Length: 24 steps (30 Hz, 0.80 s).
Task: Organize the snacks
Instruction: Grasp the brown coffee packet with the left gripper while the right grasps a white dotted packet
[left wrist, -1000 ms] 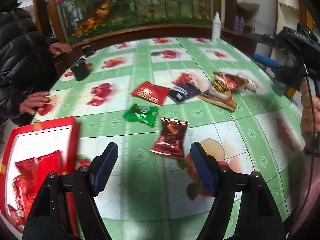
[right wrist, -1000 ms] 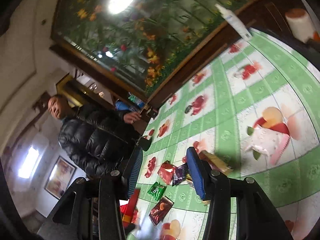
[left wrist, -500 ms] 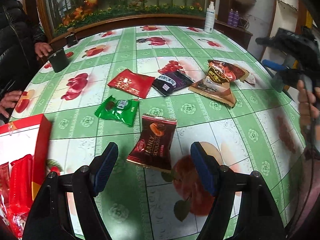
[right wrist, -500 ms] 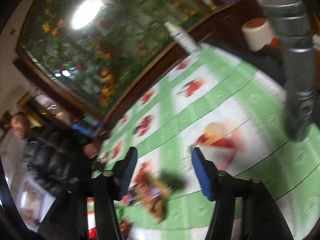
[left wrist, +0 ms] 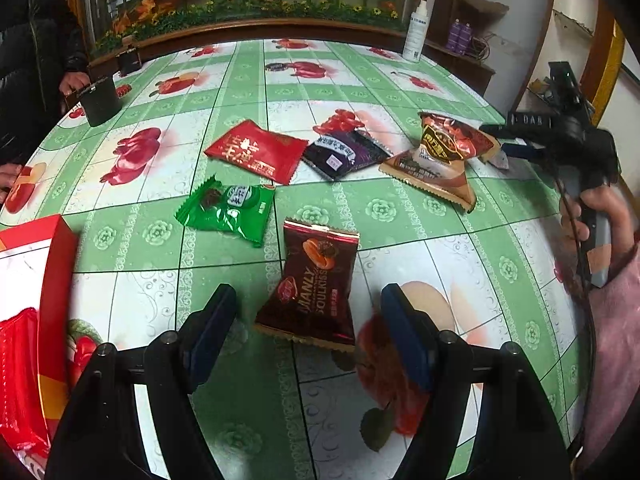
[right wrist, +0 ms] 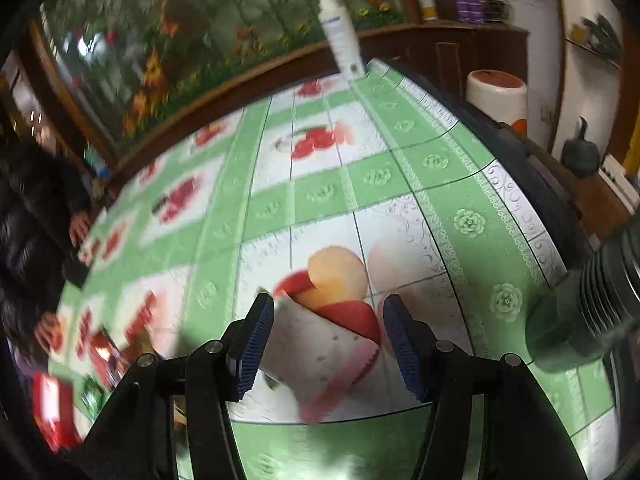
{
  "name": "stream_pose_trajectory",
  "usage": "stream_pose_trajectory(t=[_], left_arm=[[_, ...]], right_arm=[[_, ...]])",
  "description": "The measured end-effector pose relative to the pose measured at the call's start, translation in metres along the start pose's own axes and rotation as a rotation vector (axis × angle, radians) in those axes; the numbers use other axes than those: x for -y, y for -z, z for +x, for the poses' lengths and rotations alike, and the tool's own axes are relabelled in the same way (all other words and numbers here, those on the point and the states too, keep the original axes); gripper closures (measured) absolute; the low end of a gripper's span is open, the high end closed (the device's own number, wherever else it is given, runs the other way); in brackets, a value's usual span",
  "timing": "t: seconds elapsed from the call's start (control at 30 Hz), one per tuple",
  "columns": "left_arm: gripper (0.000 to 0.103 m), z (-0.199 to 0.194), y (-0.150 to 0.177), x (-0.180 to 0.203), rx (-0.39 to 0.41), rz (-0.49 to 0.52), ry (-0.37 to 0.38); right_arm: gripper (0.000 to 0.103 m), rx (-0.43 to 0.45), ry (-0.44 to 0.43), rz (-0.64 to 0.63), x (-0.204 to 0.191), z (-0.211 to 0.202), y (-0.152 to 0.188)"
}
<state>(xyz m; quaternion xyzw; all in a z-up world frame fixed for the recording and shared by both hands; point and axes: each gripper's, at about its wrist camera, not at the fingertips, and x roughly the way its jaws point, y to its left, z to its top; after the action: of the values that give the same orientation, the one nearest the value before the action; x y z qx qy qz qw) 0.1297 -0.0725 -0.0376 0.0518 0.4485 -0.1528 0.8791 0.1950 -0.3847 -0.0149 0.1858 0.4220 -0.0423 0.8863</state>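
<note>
My left gripper (left wrist: pixel 308 292) stands open and low over the table, its blue pads either side of a dark brown snack packet (left wrist: pixel 316 284) that lies flat, untouched. Beyond it lie a green packet (left wrist: pixel 228 208), a red packet (left wrist: pixel 256 152), a purple packet (left wrist: pixel 344 152) and a brown packet (left wrist: pixel 440 160). A red box (left wrist: pixel 52 280) holding red packets sits at the left edge. My right gripper (right wrist: pixel 329 300) is open over a white and pink packet (right wrist: pixel 320 352) on the table; the left pad is near its edge and the right pad stands apart.
A white spray bottle (right wrist: pixel 340 32) stands at the table's far edge. A black cup (left wrist: pixel 99 100) sits far left, next to a person in a dark jacket (left wrist: pixel 36 60). A white jar (right wrist: pixel 496 96) stands beyond the right table edge. A grey ribbed cylinder (right wrist: pixel 580 312) looms close right.
The left gripper has sunk closer to the dark brown packet. The right gripper swung down from the wall and person to the table, opened wider, and now has the white and pink packet between its fingers.
</note>
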Motion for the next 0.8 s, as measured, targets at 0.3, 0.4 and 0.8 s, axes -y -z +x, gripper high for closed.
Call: stream_pose_trajectory(t=[0.3,0.4,0.8], left_arm=[[0.038,0.004,-0.008,-0.005,0.001,-0.021,0.023],[0.045,0.005,-0.009,0.003,-0.001,0.024,0.030],[0.068,0.008,-0.011,0.011,0.016,0.065,0.016]], right_arm=[[0.034,-0.042,0.004,-0.172,-0.015,0.001,0.005],[0.034,-0.075,-0.040,-0.220,-0.018,-0.004,0.009],[0.030,-0.127,-0.007,-0.458,-0.069,0.001,0.038]])
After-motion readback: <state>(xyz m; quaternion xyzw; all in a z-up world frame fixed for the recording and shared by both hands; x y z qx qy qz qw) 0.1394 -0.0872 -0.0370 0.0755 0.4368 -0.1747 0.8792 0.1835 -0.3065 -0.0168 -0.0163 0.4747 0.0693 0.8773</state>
